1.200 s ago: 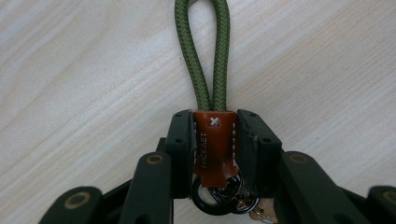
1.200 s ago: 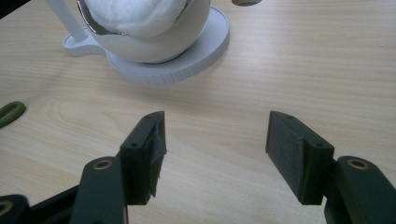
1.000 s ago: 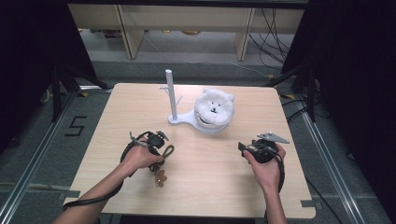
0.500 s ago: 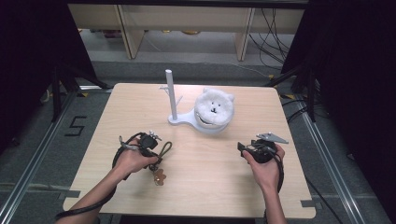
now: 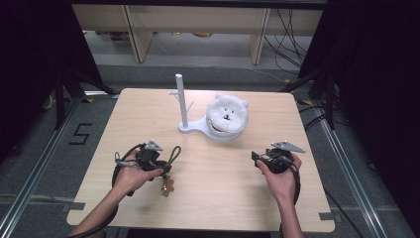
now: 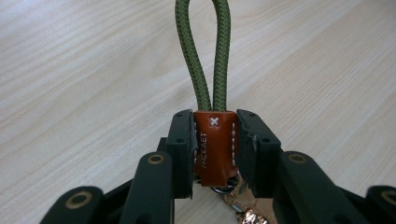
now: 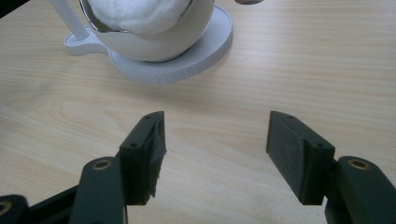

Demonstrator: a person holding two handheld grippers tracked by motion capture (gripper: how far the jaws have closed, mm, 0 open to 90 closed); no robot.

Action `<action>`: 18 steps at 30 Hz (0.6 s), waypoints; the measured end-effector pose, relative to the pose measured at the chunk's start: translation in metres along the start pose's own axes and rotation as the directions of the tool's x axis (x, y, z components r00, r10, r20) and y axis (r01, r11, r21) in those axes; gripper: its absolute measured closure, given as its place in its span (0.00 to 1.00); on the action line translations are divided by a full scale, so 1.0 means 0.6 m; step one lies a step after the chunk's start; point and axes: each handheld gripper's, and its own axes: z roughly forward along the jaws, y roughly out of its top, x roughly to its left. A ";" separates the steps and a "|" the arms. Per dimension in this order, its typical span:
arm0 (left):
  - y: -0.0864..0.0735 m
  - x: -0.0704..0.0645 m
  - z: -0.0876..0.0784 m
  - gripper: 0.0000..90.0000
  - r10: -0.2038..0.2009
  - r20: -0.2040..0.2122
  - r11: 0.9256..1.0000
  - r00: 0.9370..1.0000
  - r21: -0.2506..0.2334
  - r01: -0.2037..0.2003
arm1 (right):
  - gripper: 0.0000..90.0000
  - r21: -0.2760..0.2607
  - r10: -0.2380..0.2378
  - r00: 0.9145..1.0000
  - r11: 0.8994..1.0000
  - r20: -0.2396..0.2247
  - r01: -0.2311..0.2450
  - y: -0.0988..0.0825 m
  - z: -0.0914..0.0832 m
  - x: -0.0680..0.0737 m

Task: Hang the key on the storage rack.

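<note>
My left gripper (image 6: 215, 144) is clamped on the brown leather tab (image 6: 215, 142) of a keychain, near the table's (image 5: 208, 208) front left. Its green cord loop (image 6: 204, 51) rises ahead, and a small charm (image 5: 168, 187) hangs below. I judge it light and floppy; the stiff tab is the sound hold. My right gripper (image 7: 217, 156) is wide open and empty, facing the white stand (image 5: 184, 106) with its plush bear (image 5: 227, 114).
</note>
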 end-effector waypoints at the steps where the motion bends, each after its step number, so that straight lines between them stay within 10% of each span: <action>1: -0.001 0.001 -0.002 0.75 -0.002 0.004 1.000 1.000 0.002 0.002 | 0.43 0.015 -0.001 1.000 1.000 0.006 0.001 0.001 -0.003 0.000; 18: -0.013 0.014 -0.018 0.75 -0.007 -0.018 0.976 1.000 -0.217 0.003 | 0.43 -0.015 -0.042 0.999 0.999 -0.010 0.042 0.001 -0.001 -0.006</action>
